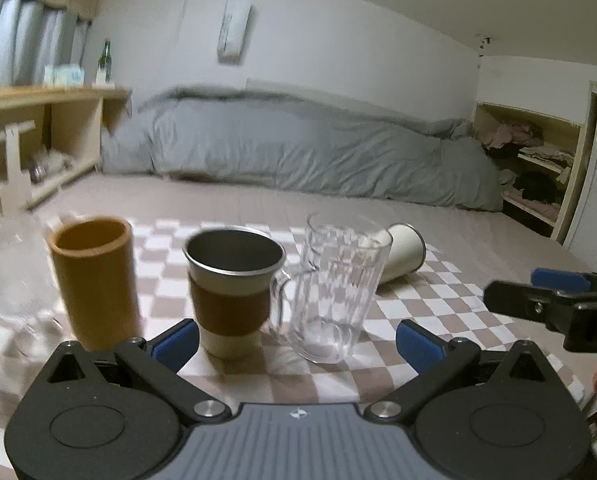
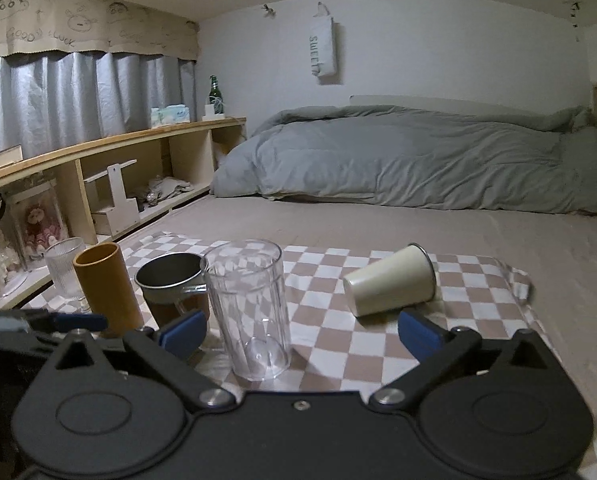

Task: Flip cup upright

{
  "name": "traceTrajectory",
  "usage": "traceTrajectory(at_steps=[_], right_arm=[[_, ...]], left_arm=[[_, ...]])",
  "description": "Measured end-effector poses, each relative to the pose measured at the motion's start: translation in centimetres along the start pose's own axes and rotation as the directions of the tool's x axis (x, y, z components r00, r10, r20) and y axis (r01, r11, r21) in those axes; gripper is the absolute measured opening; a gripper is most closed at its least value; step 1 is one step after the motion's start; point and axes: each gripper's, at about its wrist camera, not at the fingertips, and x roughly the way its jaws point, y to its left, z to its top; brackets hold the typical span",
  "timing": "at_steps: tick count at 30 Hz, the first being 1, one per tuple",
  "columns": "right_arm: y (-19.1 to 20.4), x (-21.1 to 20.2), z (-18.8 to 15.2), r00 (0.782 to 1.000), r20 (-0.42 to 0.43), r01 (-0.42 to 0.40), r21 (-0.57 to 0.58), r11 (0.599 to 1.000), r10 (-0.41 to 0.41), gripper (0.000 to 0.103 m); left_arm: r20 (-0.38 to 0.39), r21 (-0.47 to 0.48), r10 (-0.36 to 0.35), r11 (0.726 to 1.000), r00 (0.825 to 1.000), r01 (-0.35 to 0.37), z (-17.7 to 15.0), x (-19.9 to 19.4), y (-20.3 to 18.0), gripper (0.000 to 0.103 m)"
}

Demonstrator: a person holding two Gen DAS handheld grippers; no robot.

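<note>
Open right tool point(image 2: 300, 334) near tipped cream cup point(image 2: 390, 286); "SWEET" wall pouch point(image 2: 323, 49).

Left gripper point(image 1: 296, 344): black linkage arms, blue finger pads point(image 1: 177, 343), silver pivot screws, two round black discs, grey ribbed centre plate with small emblem. Right gripper point(image 2: 300, 332): same black frame, blue pads point(image 2: 418, 334), silver screws, plain black centre. Bare skin at left view's right edge.
</note>
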Motion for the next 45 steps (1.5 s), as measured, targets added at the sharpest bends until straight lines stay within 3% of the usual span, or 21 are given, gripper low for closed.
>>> traceTrajectory(at_steps=[8, 17, 24, 45], right_arm=[[1.2, -2.9, -2.1, 0.998, 0.036, 0.047, 0.032, 0.998, -0.048, 0.103], [2.4, -4.3, -3.9, 0.991, 0.062, 0.117, 0.042, 0.992, -0.120, 0.103], [3.0, -4.7, -4.4, 0.988, 0.078, 0.136, 0.017, 0.991, -0.136, 0.103], [3.6, -4.7, -4.6, 0.987, 0.087, 0.139, -0.002, 0.990, -0.138, 0.103]], left_arm=[[0.083, 0.070, 0.041, 0.996, 0.996, -0.047, -0.6, -3.6, 0.0, 0.103], [0.144, 0.079, 0.096, 0.991, 0.985, -0.108, -1.7, -6.1, 0.7, 0.103], [0.145, 0.064, 0.133, 0.988, 0.980, -0.144, -2.4, -6.9, 1.5, 0.103], [0.148, 0.073, 0.142, 0.985, 0.979, -0.154, -2.6, -7.2, 1.3, 0.103]])
